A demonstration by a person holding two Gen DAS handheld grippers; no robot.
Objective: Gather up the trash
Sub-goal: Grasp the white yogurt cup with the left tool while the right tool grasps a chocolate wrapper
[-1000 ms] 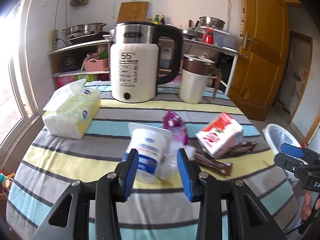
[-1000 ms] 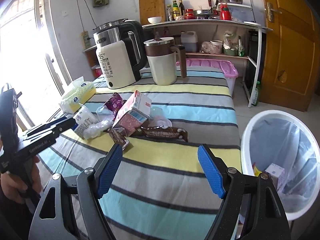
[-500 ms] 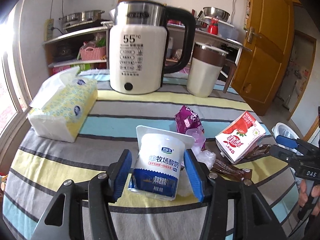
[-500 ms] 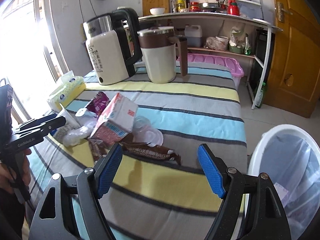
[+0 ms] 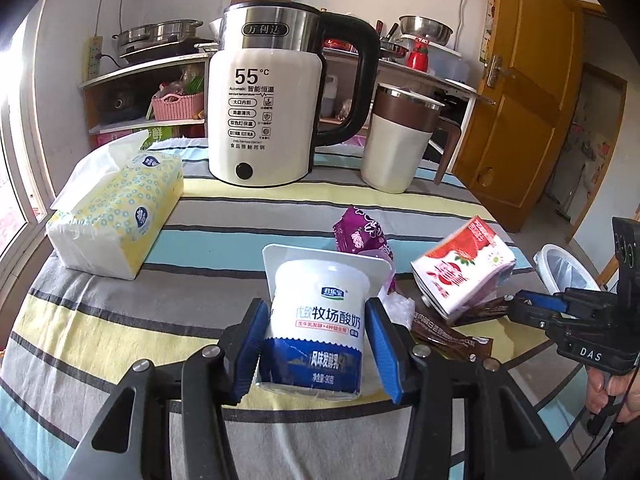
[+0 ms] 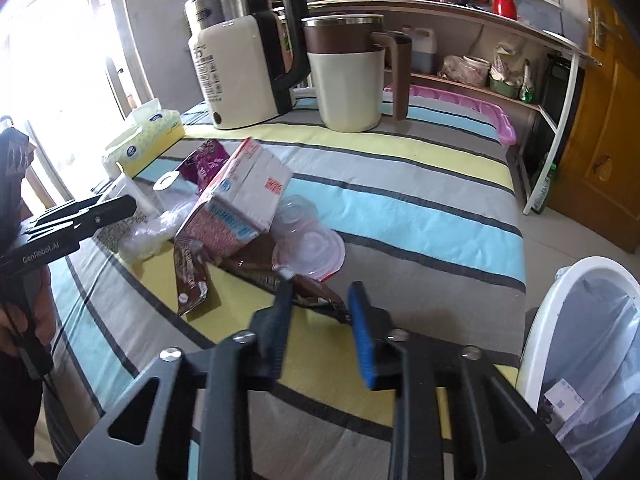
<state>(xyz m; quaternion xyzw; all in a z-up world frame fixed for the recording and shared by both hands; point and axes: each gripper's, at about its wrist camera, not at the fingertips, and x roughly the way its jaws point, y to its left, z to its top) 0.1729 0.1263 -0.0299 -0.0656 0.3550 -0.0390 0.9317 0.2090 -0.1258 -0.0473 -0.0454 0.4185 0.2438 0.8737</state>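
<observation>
A white and blue yogurt cup (image 5: pixel 318 326) lies on the striped table between the fingers of my left gripper (image 5: pixel 316 350), whose pads touch both its sides. A red and white milk carton (image 5: pixel 464 270) (image 6: pixel 240 204), a purple wrapper (image 5: pixel 360 234), brown wrappers (image 6: pixel 316 294) and a clear plastic lid (image 6: pixel 310 244) lie in a heap beside it. My right gripper (image 6: pixel 320 328) is half closed around the end of a brown wrapper, not clamped. A white trash bin (image 6: pixel 580 340) stands at the right, off the table.
A white kettle (image 5: pixel 264 108), a cream mug with a brown lid (image 5: pixel 396 140) and a tissue pack (image 5: pixel 116 208) stand on the far side of the table. Shelves and an orange door (image 5: pixel 528 100) are behind.
My left gripper moved forward and closed in on the yogurt cup. My right gripper moved to the brown wrapper and its jaws narrowed from wide open.
</observation>
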